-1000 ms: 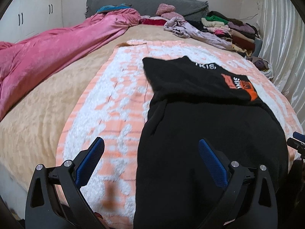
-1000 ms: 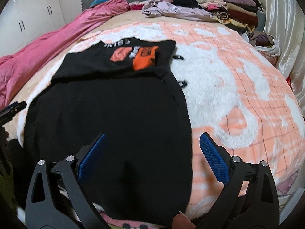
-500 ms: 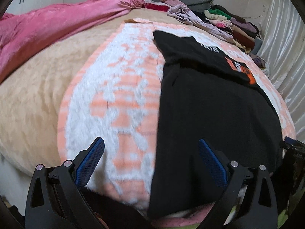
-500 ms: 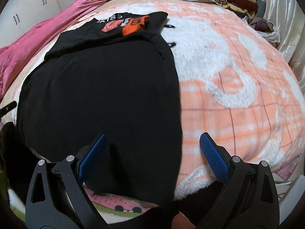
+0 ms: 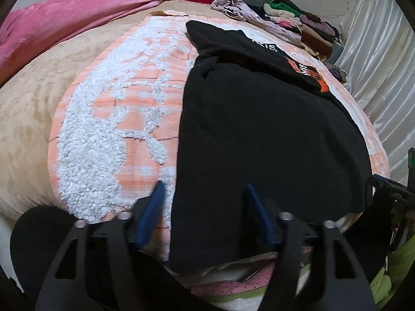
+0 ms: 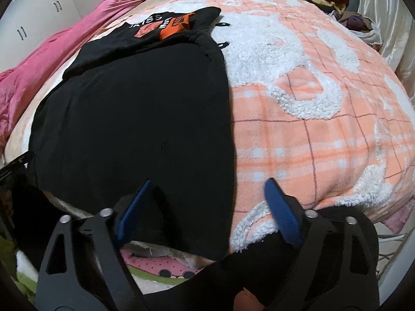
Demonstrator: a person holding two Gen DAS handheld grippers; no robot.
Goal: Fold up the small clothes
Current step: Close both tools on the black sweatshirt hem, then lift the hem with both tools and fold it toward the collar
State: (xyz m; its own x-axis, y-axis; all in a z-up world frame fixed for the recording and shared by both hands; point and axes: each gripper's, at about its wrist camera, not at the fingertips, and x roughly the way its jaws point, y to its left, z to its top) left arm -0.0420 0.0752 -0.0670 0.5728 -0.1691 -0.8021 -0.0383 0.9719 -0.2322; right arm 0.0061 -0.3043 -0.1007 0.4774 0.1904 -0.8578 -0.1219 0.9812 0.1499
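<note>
A black garment [image 5: 259, 129] with an orange and white print lies flat on an orange-and-white fleece blanket [image 5: 109, 134], its top part folded down at the far end. It also shows in the right wrist view [image 6: 135, 108]. My left gripper [image 5: 205, 194] is open and straddles the garment's near left hem corner at the bed edge. My right gripper [image 6: 207, 191] is open and straddles the near right hem corner. The jaws of both stand narrower than before, and neither grips the cloth.
A pink quilt [image 5: 64, 23] lies along the left of the bed. Piles of clothes [image 5: 298, 23] sit at the far right by the headboard. A curtain [image 5: 384, 59] hangs on the right. A pink dotted sheet [image 6: 160, 261] shows below the bed edge.
Both grippers have dropped and drawn back to the near bed edge over the hem corners. Both pairs of jaws have narrowed.
</note>
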